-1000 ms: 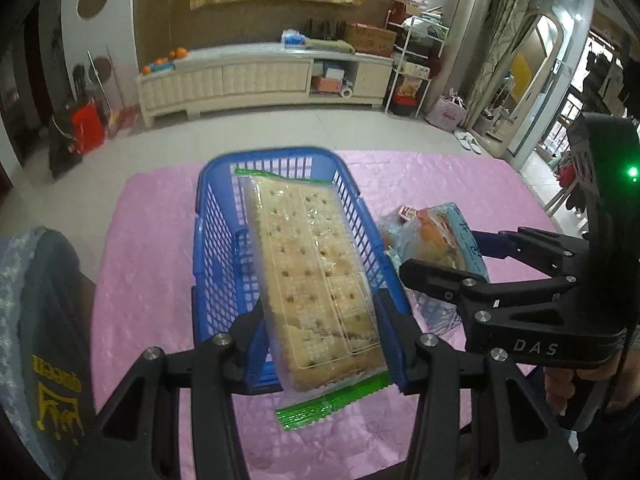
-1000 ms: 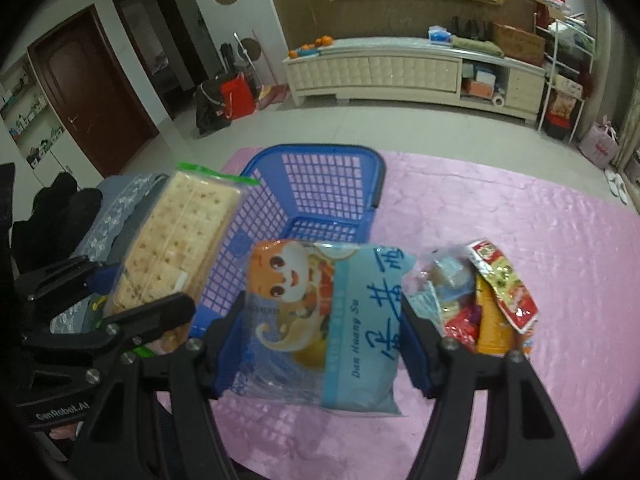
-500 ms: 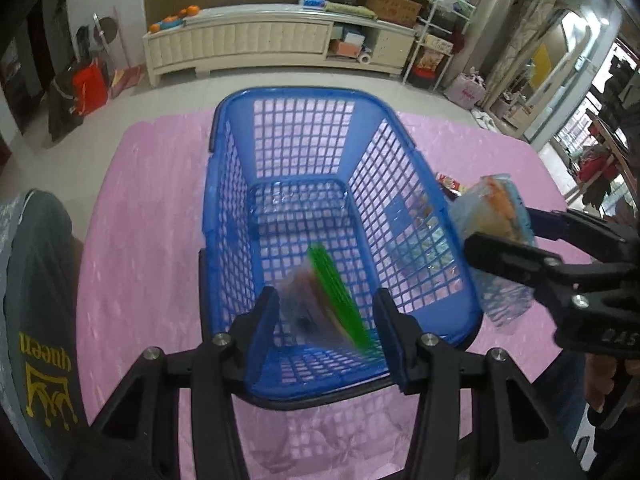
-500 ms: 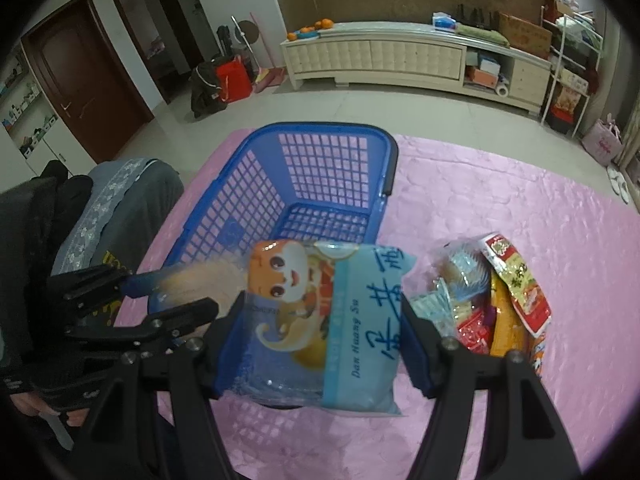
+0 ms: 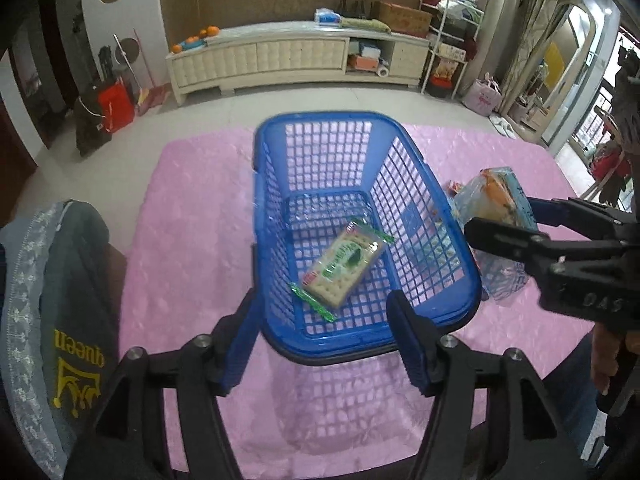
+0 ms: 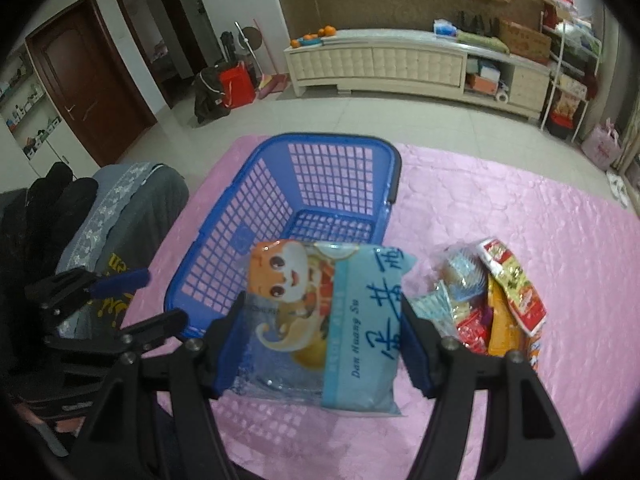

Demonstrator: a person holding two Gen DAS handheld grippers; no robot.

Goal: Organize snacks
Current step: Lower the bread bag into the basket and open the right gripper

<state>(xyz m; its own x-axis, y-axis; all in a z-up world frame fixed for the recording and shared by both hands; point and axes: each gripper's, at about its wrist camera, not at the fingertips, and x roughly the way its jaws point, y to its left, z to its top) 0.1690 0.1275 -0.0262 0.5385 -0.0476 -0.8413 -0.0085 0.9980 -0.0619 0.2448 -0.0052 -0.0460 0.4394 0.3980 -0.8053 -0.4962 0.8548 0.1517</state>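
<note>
Left wrist view: the left gripper (image 5: 326, 334) hangs over the near rim of the blue basket (image 5: 424, 184), its fingers (image 5: 244, 336) spread wide with nothing between them; the jaws have just been opening. The cracker pack (image 5: 340, 266) lies released on the basket floor, ahead of the fingers and clear of both, tilted, with its green sealed ends pointing to the basket's near-left and far-right. The basket stands on the pink cloth of the tabletop (image 5: 192, 216), toward its near edge. To the right, beside the basket's right wall, the right gripper (image 5: 516, 220) holds a pale blue bag (image 5: 496, 204) above the cloth. A grey garment (image 5: 52, 304) with yellow lettering sits off the tabletop's left edge.

Right wrist view: the right gripper (image 6: 322, 338) is clenched on the bag (image 6: 320, 320), each blue finger (image 6: 228, 348) pressing one side edge of it, so the bag stands flat between them with its cartoon face toward the camera. The bag hangs in front of the basket's (image 6: 248, 196) near-right corner and hides the basket floor, so the crackers do not show here. A snack pile (image 6: 492, 300) of red, yellow and clear packets lies on the cloth (image 6: 520, 208) right of the bag, just beside the right finger. The left gripper (image 6: 128, 300) shows at the left, its jaws apart and empty.
</note>
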